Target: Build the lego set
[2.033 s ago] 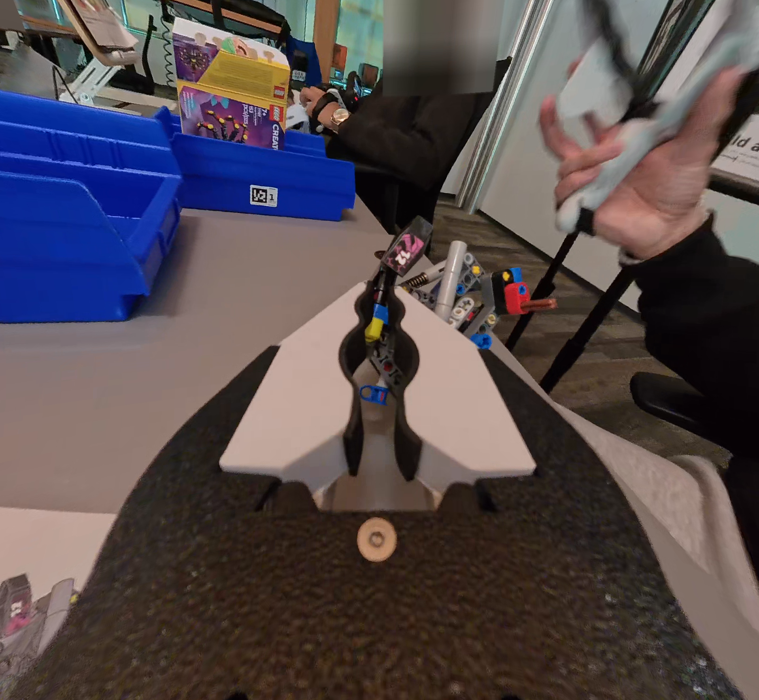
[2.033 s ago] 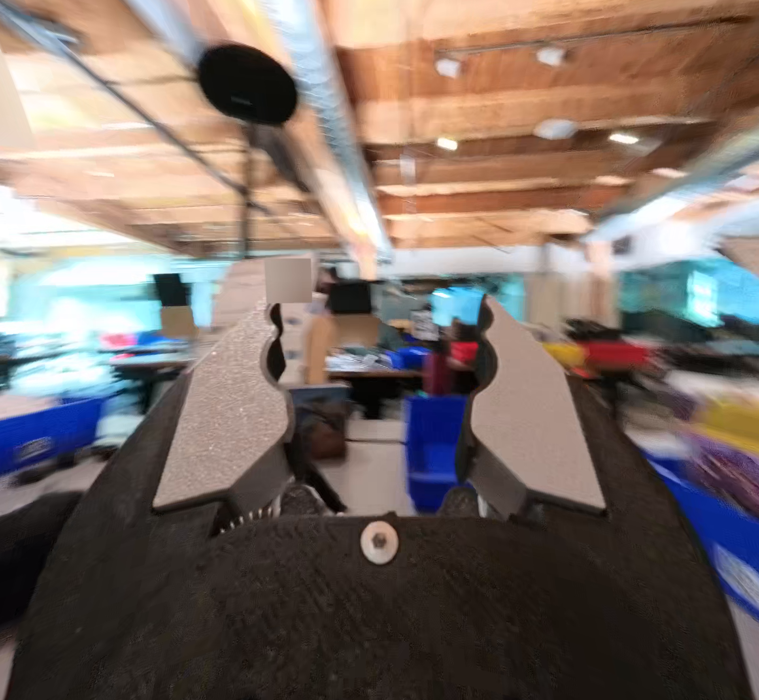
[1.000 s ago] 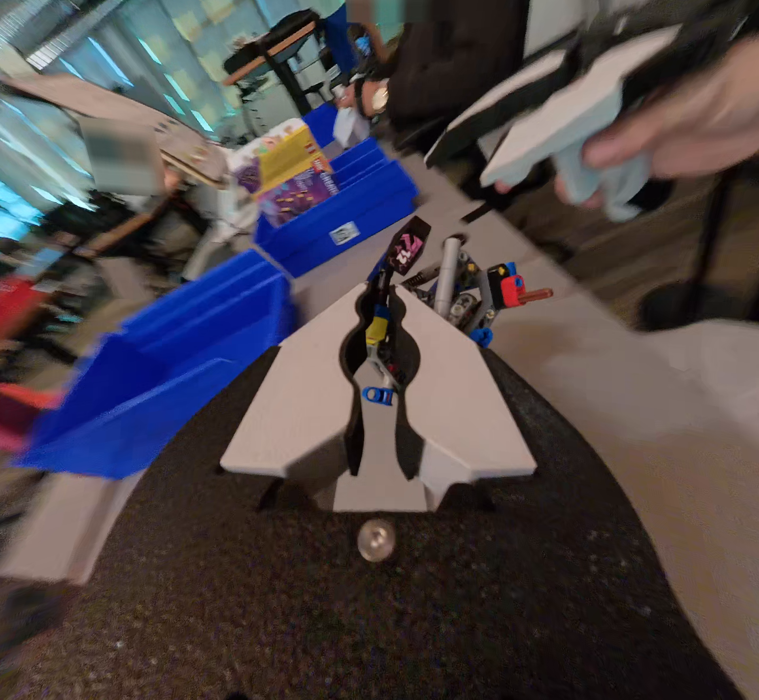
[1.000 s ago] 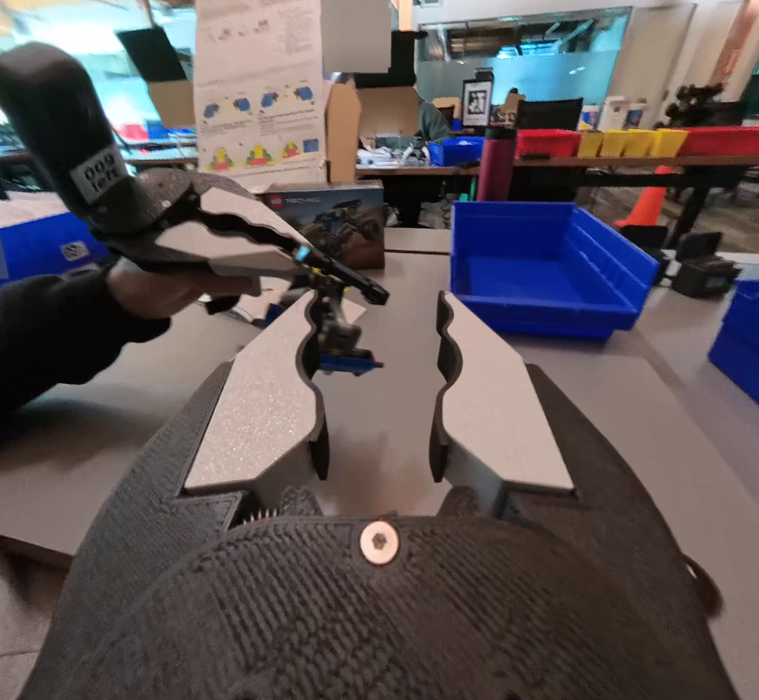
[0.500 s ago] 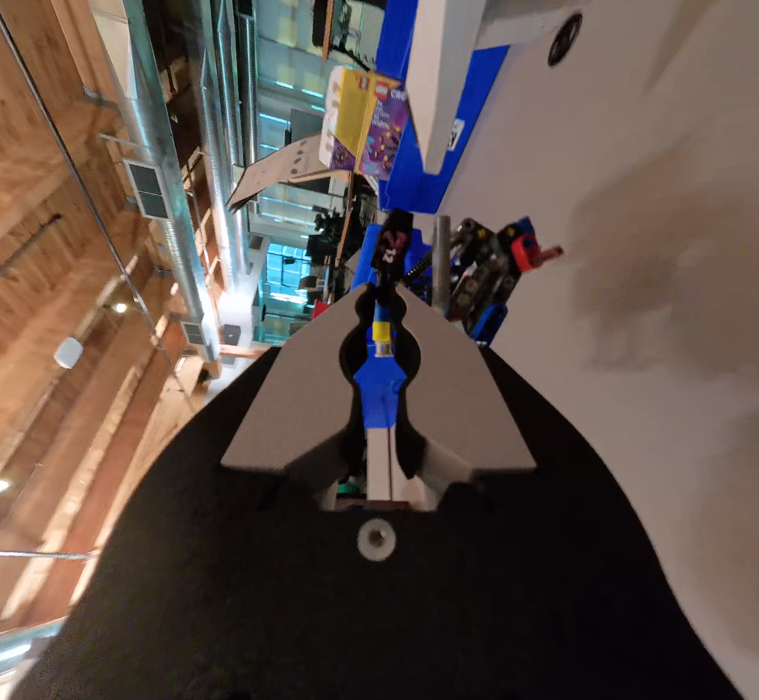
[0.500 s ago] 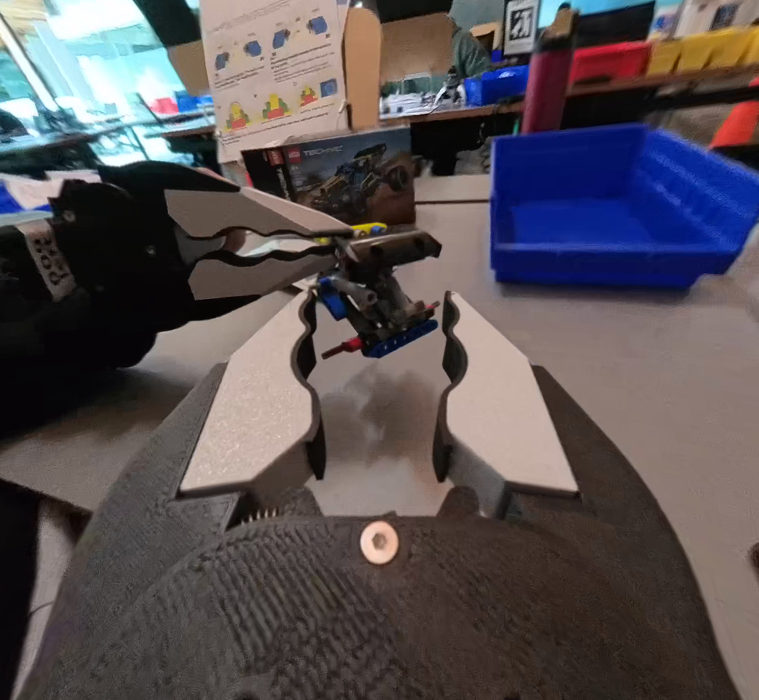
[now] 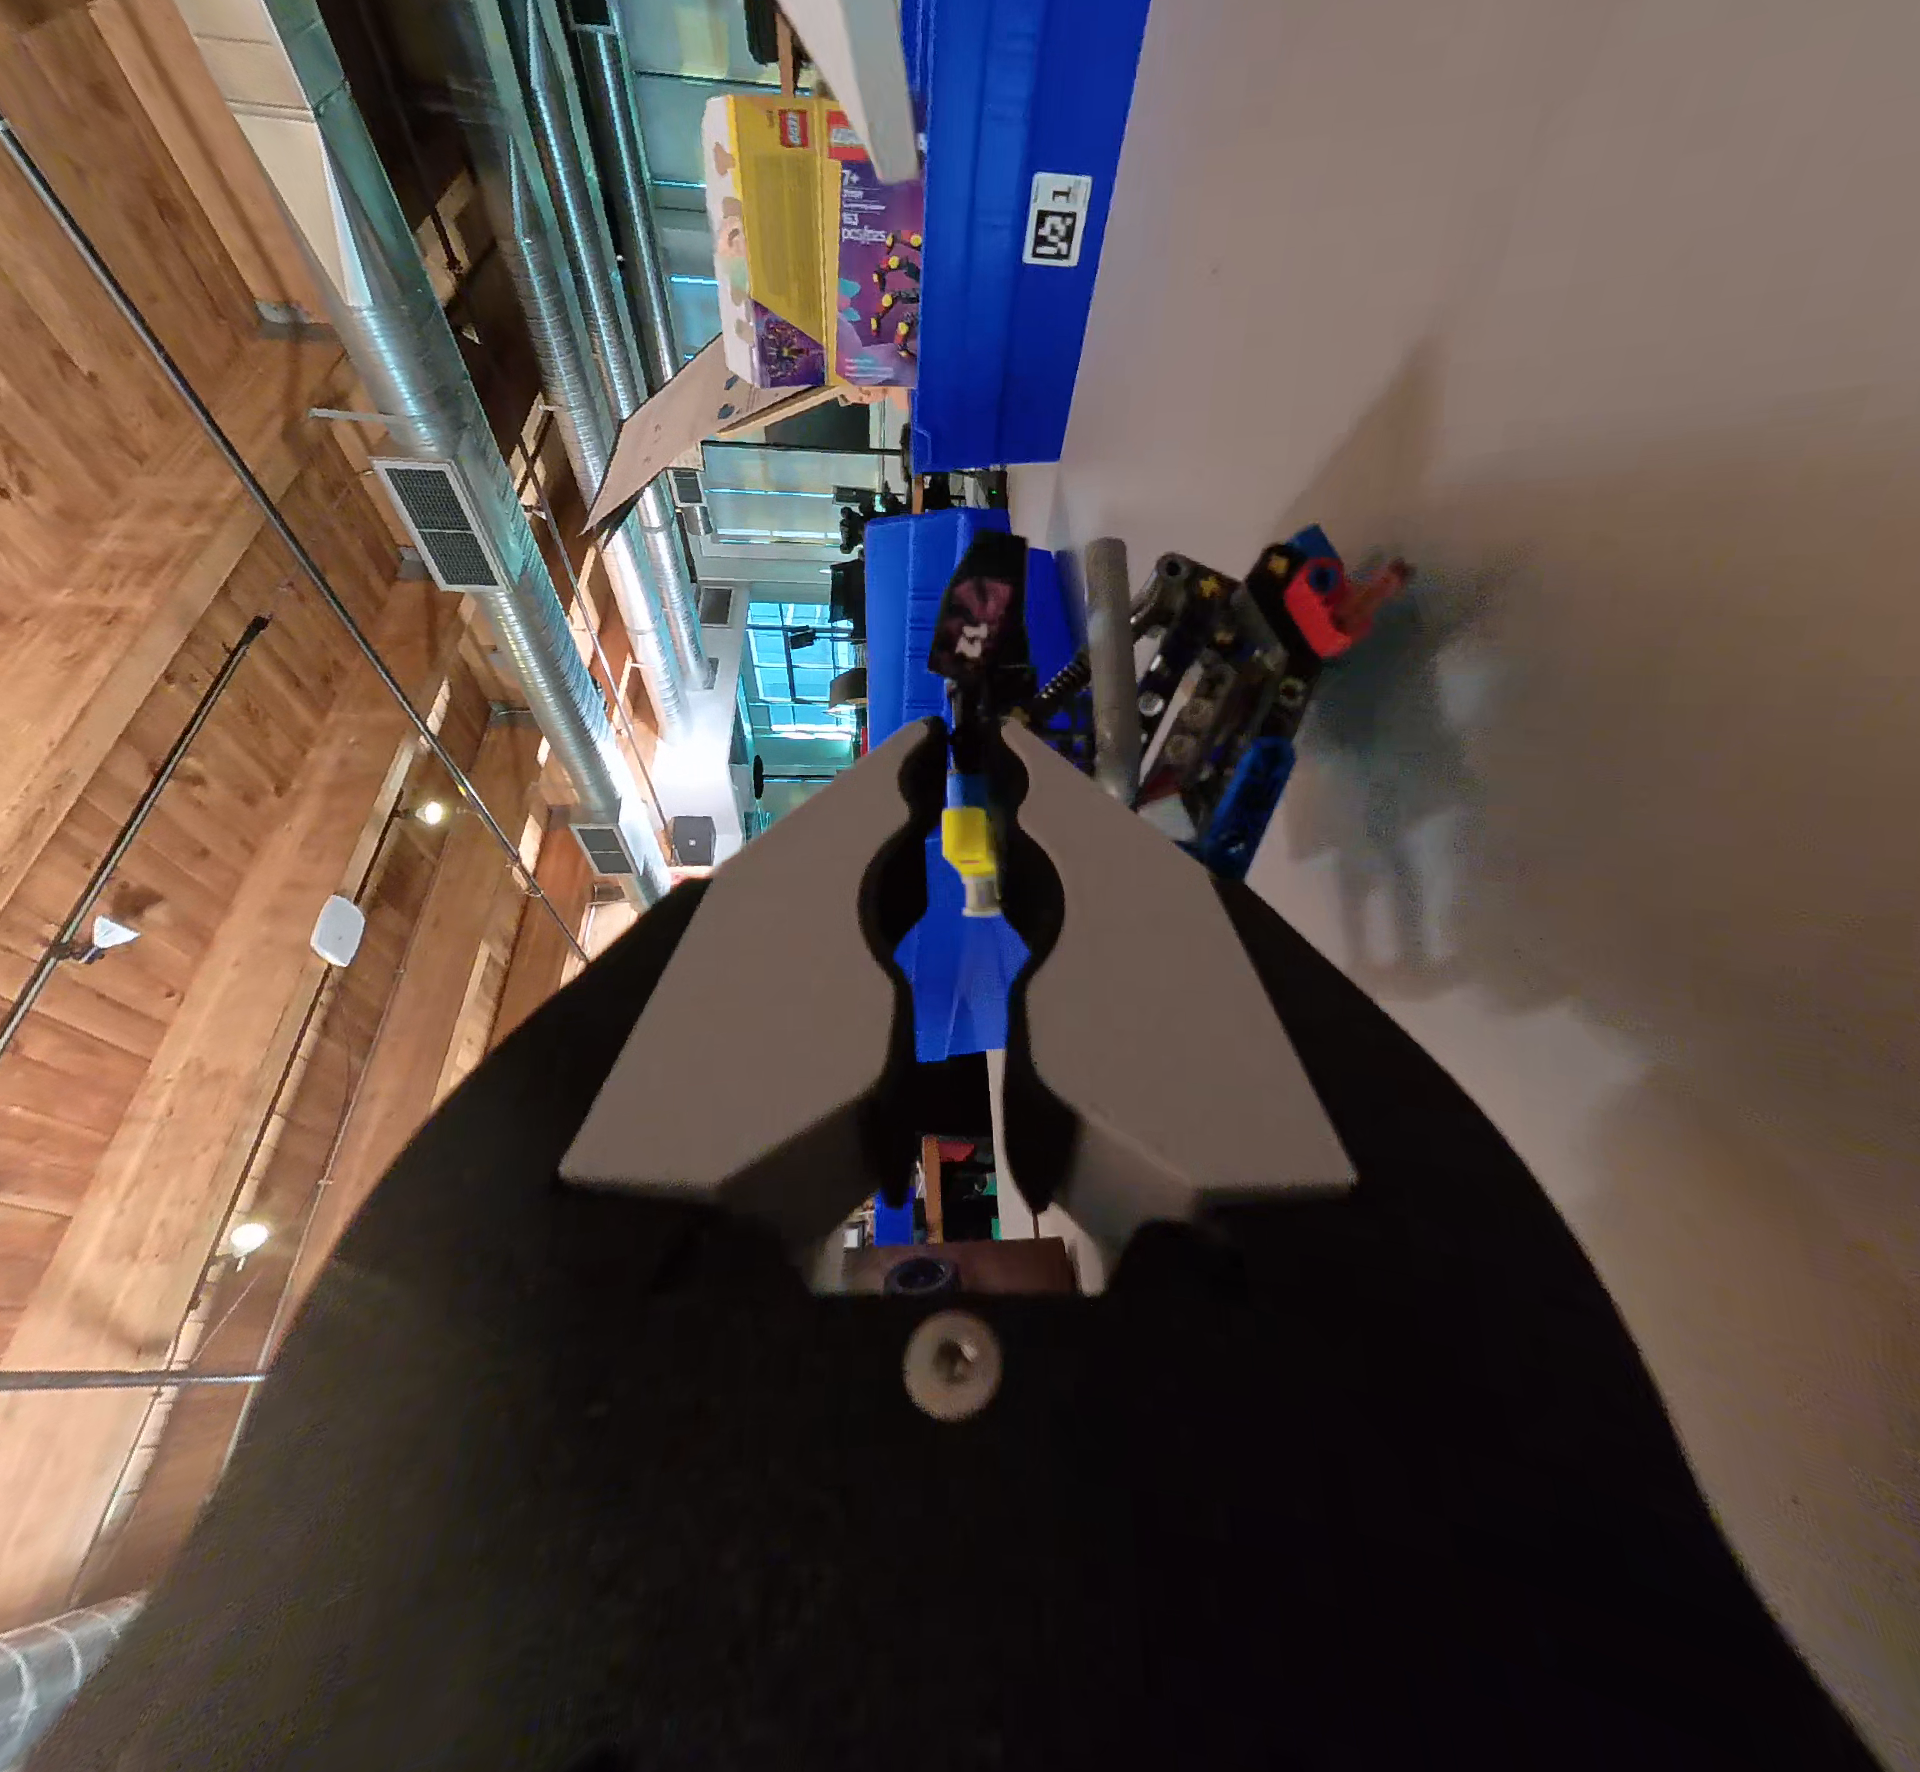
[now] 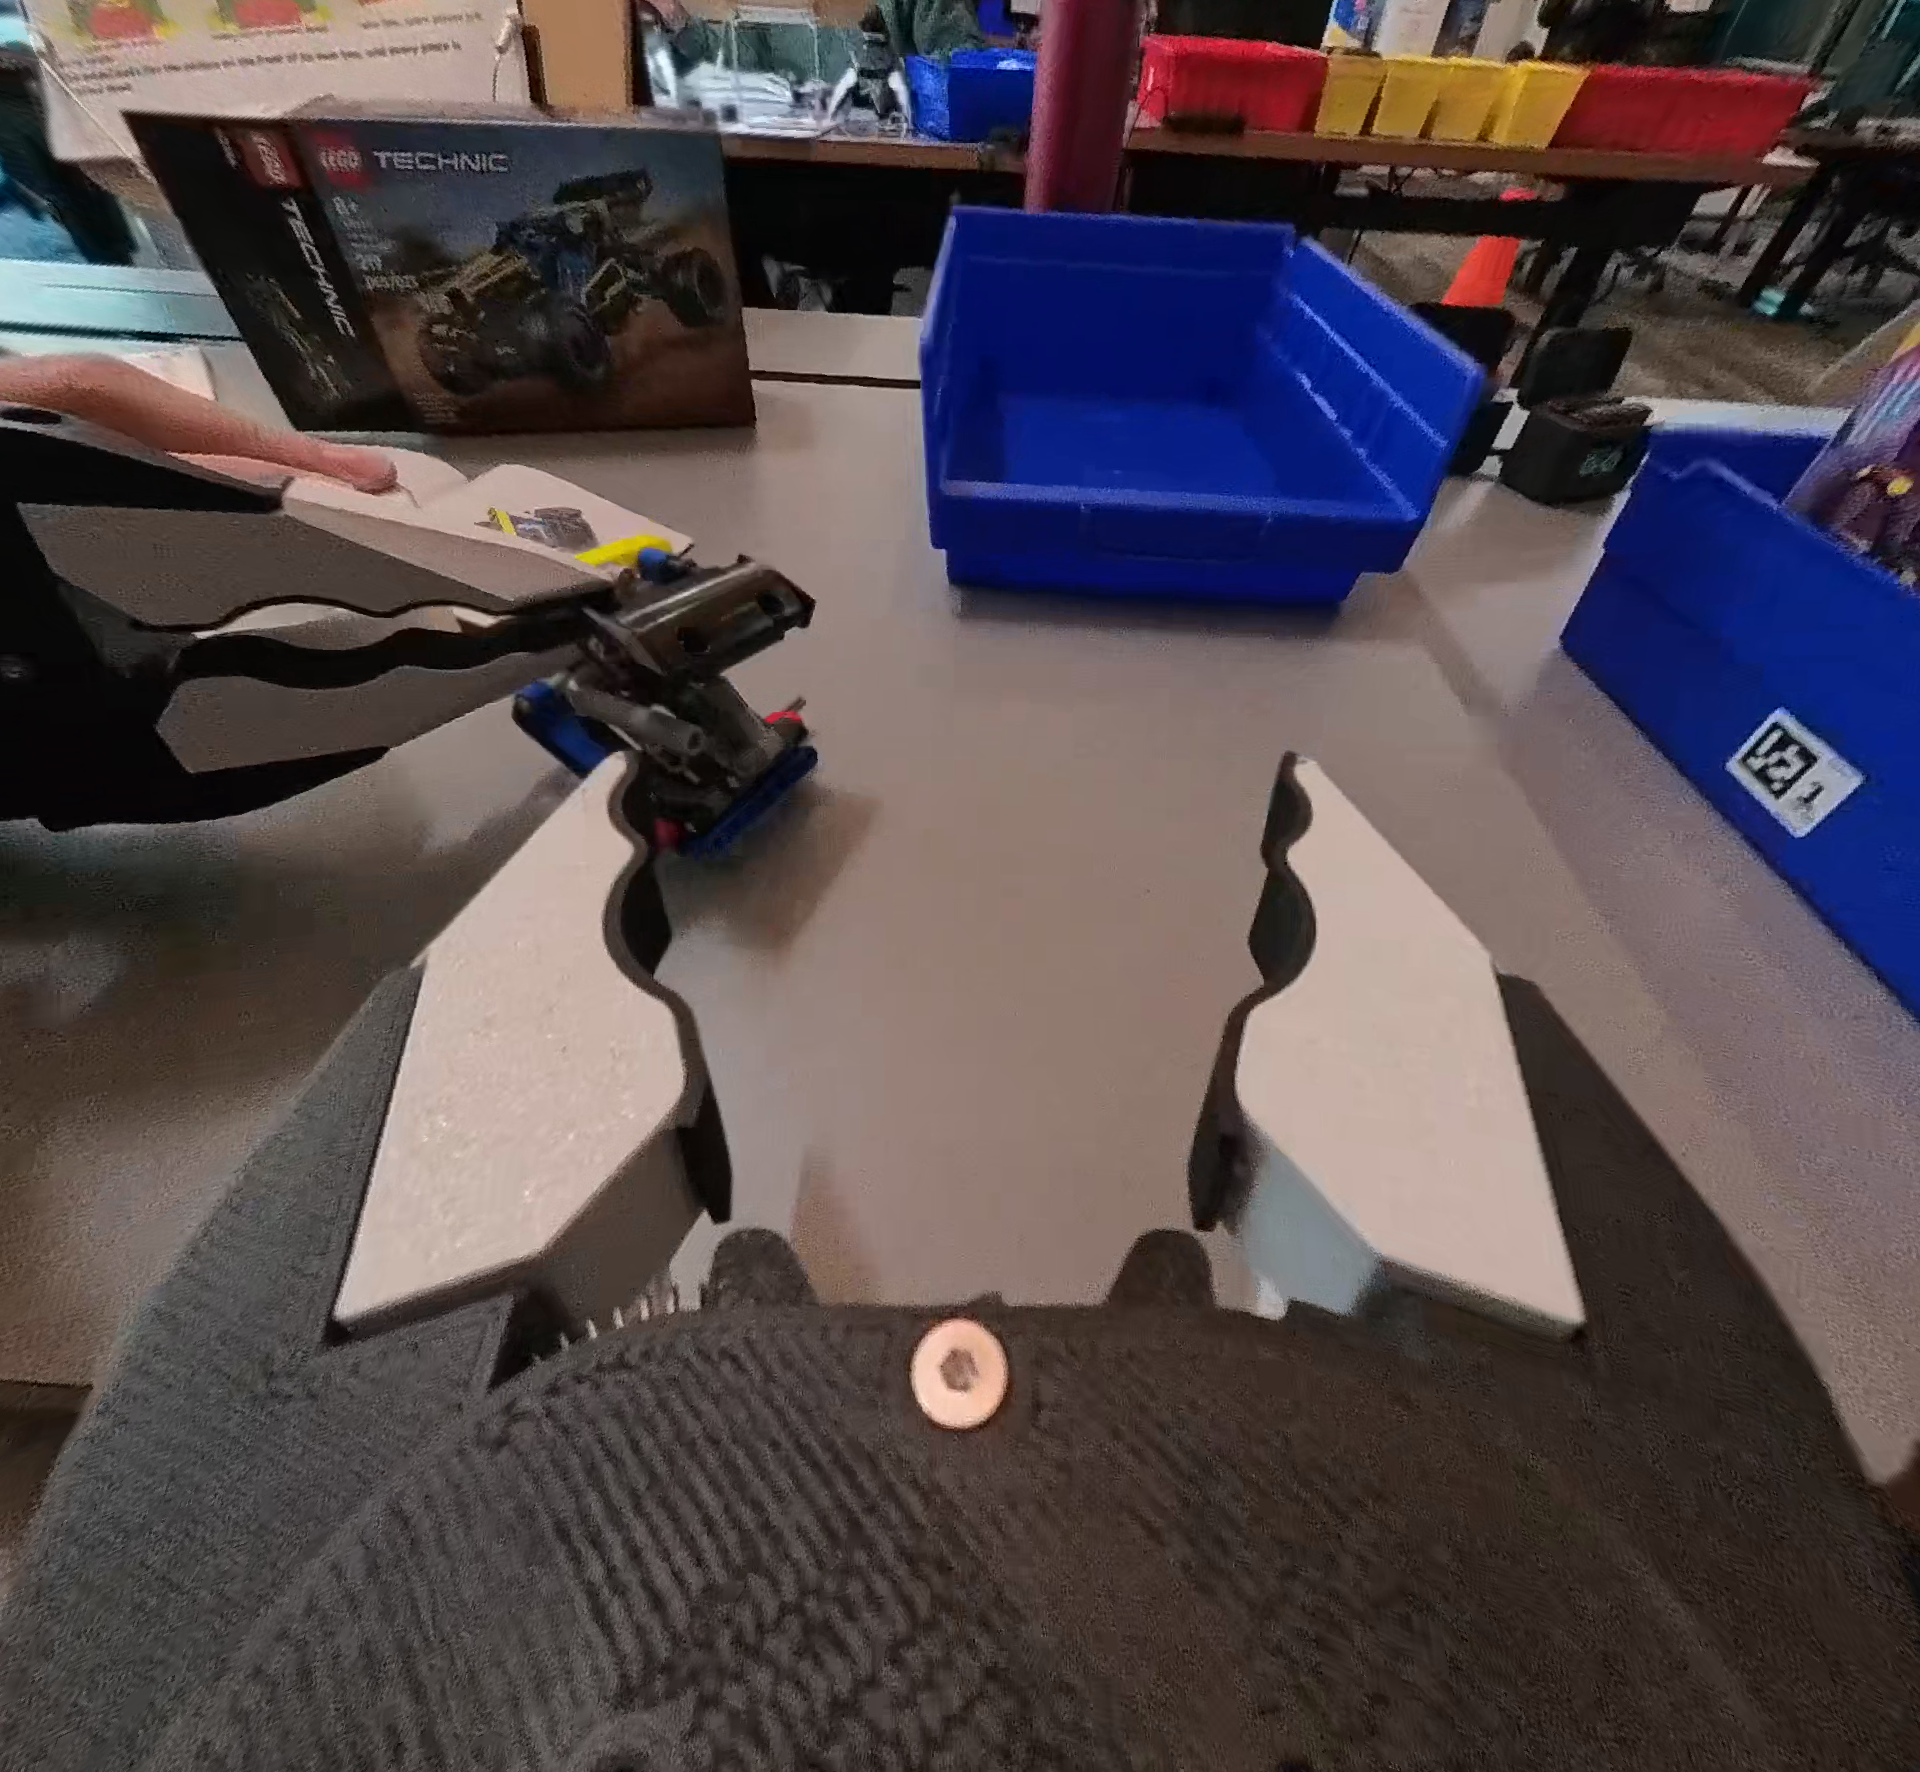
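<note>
My left gripper is shut on a thin black part of a small toy brick model made of black, grey, blue and red pieces. This view is rolled on its side, with the grey table at the right. In the right wrist view the left gripper comes in from the left and holds the model just above the table. My right gripper is wide open and empty. Its left finger is just in front of the model.
An empty blue bin stands behind. Another blue bin is at the right. A dark toy box and an open booklet lie at the back left. In the left wrist view, blue bins and a yellow-purple box show.
My left gripper has rolled onto its side with the model still in its grasp and brought it low over the table. My right gripper came down to the table and its jaws spread much wider.
</note>
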